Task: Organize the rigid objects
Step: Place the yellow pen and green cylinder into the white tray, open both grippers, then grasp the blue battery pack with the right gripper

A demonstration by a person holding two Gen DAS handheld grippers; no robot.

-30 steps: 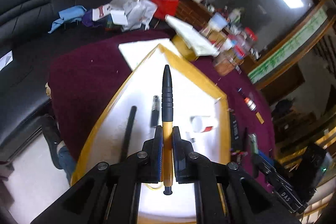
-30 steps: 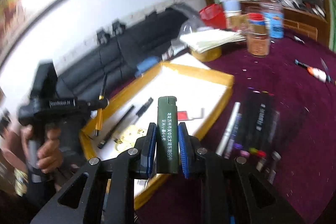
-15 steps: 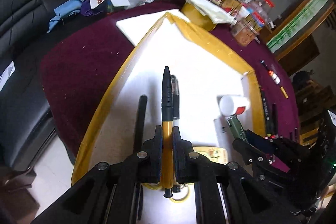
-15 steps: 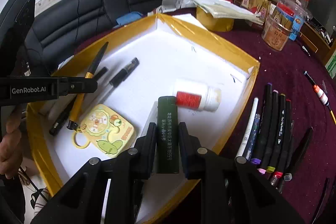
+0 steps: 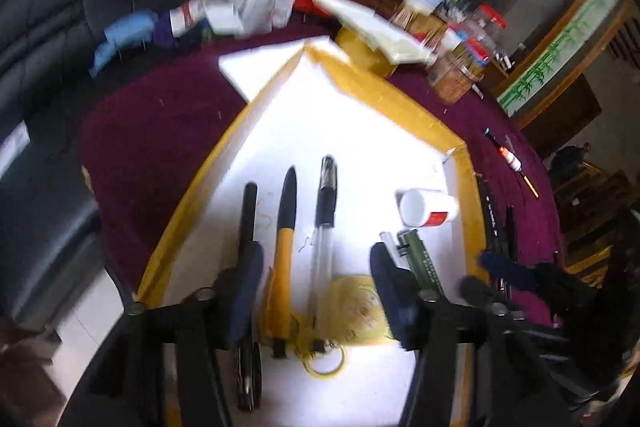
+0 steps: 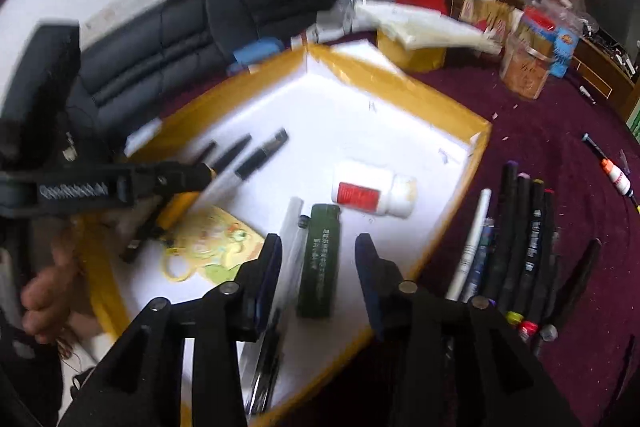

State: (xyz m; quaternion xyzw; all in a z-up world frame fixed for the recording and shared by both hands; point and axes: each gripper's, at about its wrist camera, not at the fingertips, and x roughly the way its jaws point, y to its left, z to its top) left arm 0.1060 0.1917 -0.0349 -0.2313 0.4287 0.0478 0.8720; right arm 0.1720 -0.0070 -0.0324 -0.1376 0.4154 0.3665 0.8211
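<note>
Lower centre, left view: yellow-and-black pen (image 5: 285, 259) lies apparently loose between left gripper (image 5: 316, 287), just opened.
Right gripper (image 6: 318, 267): freshly parted around green lighter (image 6: 320, 267).

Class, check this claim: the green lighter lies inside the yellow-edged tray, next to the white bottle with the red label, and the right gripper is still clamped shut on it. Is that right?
Not quite. The green lighter does lie in the yellow-edged tray, near the white bottle, but the right gripper is not clamped on it: its jaws have just been opening and stand clear on both sides. The right wrist view shows this.

A lived-in home room: black sofa (image 6: 168, 39), cluttered maroon-clothed table (image 6: 560, 131)
</note>
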